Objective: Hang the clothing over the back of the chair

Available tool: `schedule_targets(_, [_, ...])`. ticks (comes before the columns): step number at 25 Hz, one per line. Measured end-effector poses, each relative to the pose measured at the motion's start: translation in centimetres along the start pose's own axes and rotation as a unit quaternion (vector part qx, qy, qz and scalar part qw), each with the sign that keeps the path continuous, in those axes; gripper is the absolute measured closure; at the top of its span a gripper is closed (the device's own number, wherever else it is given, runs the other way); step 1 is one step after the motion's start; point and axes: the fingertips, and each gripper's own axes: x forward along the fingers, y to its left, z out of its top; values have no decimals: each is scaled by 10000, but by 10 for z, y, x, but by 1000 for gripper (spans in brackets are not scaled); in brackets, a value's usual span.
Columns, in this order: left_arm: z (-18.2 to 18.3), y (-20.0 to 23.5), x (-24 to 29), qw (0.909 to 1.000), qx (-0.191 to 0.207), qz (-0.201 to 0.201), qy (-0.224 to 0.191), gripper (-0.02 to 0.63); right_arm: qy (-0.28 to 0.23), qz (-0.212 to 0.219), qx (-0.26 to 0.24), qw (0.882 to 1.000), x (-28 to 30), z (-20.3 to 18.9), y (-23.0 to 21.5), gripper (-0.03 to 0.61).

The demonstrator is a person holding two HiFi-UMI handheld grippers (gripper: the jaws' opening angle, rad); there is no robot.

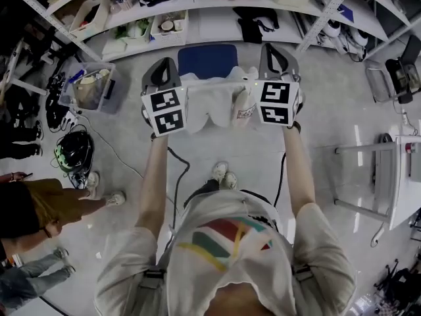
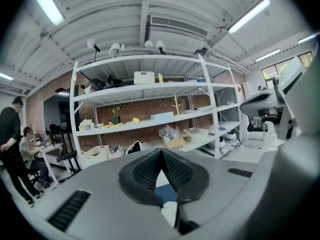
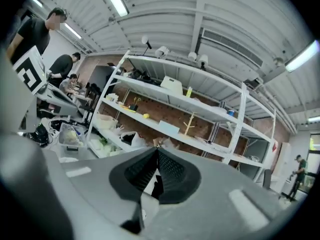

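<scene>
Gripping the white fabric garment (image 1: 214,104), the left hand-held gripper (image 2: 161,151) and the right hand-held gripper (image 3: 157,149) are clamped shut on it above the blue padded chair (image 1: 208,59); draping is not yet done.

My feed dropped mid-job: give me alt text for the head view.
Seen from above, a person's left claw and right claw hold a white garment stretched between them, with a blue chair just beyond it; shelving stands behind.
</scene>
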Motion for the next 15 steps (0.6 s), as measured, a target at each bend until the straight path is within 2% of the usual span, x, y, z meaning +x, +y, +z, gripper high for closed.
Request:
schedule_targets(4, [41,-1,-34,9983,-235,16,-530,598,-508,-172,235,9983,-35,41,-14,572])
schedule_targets(8, [66,-14,-69,9958,-393,-41,-827,598,-963,-201,566,9935,-71,67,-21,572])
schedule_targets(11, [68,-21,-94,9948,-428,55,-922,598,-1176,-184,715,9903,-96,74,-16,572])
schedule_targets(15, [61,-26,-117,9939,-540,44,-964,598,-1214,6,737,9899,-119,70,0,572])
